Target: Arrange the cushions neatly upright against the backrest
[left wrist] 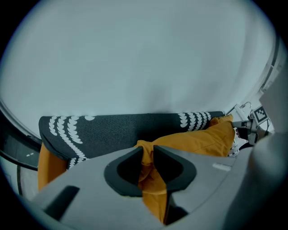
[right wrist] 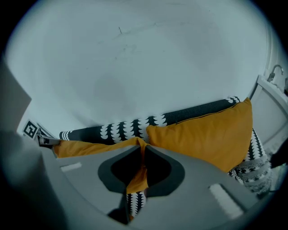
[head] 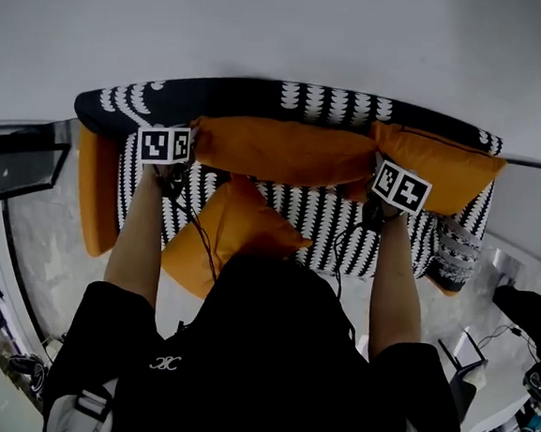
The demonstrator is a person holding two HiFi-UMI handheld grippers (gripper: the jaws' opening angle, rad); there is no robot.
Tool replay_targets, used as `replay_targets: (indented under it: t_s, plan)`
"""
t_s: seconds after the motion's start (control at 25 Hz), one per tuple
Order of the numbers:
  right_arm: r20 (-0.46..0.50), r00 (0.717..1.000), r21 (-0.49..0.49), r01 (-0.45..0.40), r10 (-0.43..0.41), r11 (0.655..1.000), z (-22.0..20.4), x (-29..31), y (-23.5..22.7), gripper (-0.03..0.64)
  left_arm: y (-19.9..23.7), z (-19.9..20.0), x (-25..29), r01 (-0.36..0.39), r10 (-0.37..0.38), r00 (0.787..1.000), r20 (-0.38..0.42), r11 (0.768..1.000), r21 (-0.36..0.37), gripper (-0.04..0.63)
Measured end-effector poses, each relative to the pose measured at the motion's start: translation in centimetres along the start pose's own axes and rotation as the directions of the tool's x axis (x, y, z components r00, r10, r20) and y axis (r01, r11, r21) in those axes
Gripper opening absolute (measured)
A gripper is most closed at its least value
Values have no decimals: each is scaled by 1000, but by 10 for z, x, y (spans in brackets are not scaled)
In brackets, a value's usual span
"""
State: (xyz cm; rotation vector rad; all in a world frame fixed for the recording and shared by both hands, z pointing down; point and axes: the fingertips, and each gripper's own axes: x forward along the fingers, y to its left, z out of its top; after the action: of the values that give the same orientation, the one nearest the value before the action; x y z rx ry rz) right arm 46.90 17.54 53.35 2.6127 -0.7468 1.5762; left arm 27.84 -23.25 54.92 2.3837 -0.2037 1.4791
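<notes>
Head view: our dark top [head: 268, 351] is nearest; beyond it a loose cushion [head: 232, 230] lies on the seat. We hold the long cushion [head: 286, 151] along the backrest [head: 262, 95] by both ends, to stand it level.
Left gripper view: left claw [left wrist: 147, 164] narrow, pinching its orange corner.
Right gripper view: right claw [right wrist: 143, 168] likewise; upright cushion [right wrist: 207, 134] just beside.

The middle orange cushion [head: 286, 151] is held up by both ends along the black-and-white patterned backrest [head: 262, 97], the right orange cushion [head: 449, 165] is leaned upright against it, and the third orange cushion [head: 236, 231] is laid flat on the seat [head: 317, 219].
</notes>
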Motion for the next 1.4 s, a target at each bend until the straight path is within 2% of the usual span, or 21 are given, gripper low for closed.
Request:
replay_targets:
  t_s: [0.2,0.32,0.4,0.48,0.64,0.72,0.8,0.84,0.92,0.96,1.0,1.12,1.2,1.32,1.4]
  plan:
    - [-10,999,10,51,-51,999,14,27,-9,43,8,15,22,-31,31,999,31,1000,-7,84]
    - [-9,997,3,75,-75,997,8,43,-16,44,15,5,41,-58,58,998,-10,998,-11,89]
    - [-1,996,19,88,-88,996,0,50,-22,46,14,3,45,-74,74,997,-27,997,16,93]
    - [19,995,33,96,-97,995,-3,49,-24,52,14,9,41,-116,116,993,-5,991,62,109]
    - [72,994,16,78,-78,997,6,34,-19,78,22,17,22,-205,198,978,58,966,160,191]
    - [113,991,14,65,-66,998,13,22,-18,147,25,19,9,-234,219,970,102,957,170,216]
    - [151,987,7,60,-60,998,18,6,-16,157,26,23,-7,-259,236,959,159,954,148,216]
    - [171,983,-3,62,-61,998,20,-4,-14,137,26,25,-16,-272,245,950,191,954,128,206]
    - [218,974,-30,74,-66,997,23,-24,-9,47,23,30,-41,-301,274,927,257,951,72,144]
    - [244,968,-44,77,-64,996,24,-34,-4,8,20,31,-55,-312,288,914,285,949,41,45]
    - [268,962,-57,74,-56,996,24,-44,3,8,15,30,-68,-313,294,905,306,950,15,5]
    - [329,944,-102,30,5,994,26,-74,32,8,-12,20,-96,-265,254,900,355,964,-17,8]
    - [360,932,-130,6,42,992,28,-92,51,6,-34,16,-111,-236,217,895,389,972,1,8]
    - [372,927,-151,23,35,988,29,-115,68,6,-73,15,-133,-183,149,891,429,982,40,8]
    - [386,921,-163,1,63,987,34,-129,83,6,-99,22,-151,-149,110,879,464,988,49,8]
